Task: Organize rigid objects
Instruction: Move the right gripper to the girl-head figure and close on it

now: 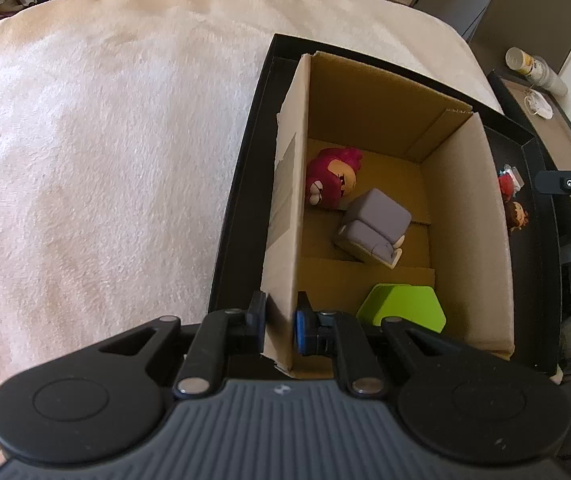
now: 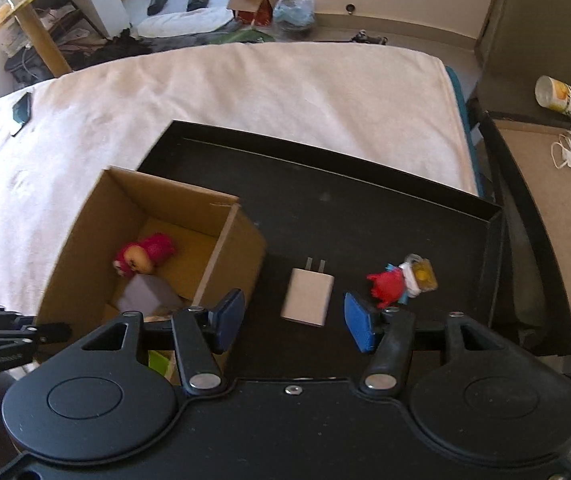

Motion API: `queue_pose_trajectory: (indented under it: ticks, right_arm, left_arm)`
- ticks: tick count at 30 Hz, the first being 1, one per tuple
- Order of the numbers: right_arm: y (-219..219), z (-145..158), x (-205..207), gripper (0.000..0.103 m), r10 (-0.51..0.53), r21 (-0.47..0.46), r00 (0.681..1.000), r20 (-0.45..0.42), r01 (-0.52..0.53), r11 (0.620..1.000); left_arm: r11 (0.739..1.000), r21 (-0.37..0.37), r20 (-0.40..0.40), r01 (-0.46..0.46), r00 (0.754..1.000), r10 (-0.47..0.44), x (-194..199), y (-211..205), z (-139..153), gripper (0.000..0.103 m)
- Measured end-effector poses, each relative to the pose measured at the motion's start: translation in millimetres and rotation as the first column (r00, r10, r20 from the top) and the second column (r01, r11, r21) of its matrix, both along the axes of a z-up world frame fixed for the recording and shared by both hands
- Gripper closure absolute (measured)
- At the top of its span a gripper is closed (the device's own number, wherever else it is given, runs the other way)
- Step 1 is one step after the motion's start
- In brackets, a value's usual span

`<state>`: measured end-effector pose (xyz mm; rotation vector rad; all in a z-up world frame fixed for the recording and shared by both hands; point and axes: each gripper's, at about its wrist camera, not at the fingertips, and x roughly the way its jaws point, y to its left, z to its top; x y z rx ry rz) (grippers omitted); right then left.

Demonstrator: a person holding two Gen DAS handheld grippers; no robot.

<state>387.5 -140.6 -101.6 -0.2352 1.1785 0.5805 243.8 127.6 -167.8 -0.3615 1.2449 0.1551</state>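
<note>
Blanket (image 1: 105, 128): cream, fleecy, spread under everything.
Left gripper (image 1: 281, 322): clenched on the near wall of the cardboard box (image 1: 285, 200), one pad each side.
Box contents: pink-haired toy head (image 1: 333, 178), grey block figure (image 1: 373, 228), green block (image 1: 403, 308).
Black tray (image 2: 365, 216): holds the box at its left end.
White charger (image 2: 308, 297): flat on the tray, prongs pointing away.
Right gripper (image 2: 293, 320): released, jaws apart above the charger, gripping nothing.
Red figure (image 2: 387, 286): right of the charger, beside a yellow-faced toy (image 2: 421, 274).
Writing: none legible.
</note>
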Motion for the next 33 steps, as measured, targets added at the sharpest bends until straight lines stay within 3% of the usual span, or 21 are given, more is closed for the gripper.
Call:
queue_pose_trajectory:
  ticks: [18,33]
  right_arm:
    - [-42.3,-67.8,32.0,0.047,-0.159,-0.06,0.983,-0.094,0.154,0.986]
    - [-45.6,-94.3,42.2,0.047,-0.235,-0.097,0.967,-0.101,0.226,0.969]
  left_arm:
    - [1.0,0.013,-0.026,-0.027,0.999,0.027,4.5,-1.3,-2.3,0.09]
    - [1.0,0.016,-0.03,-0.023,0.999,0.024,4.5,-1.7,-3.2,0.09]
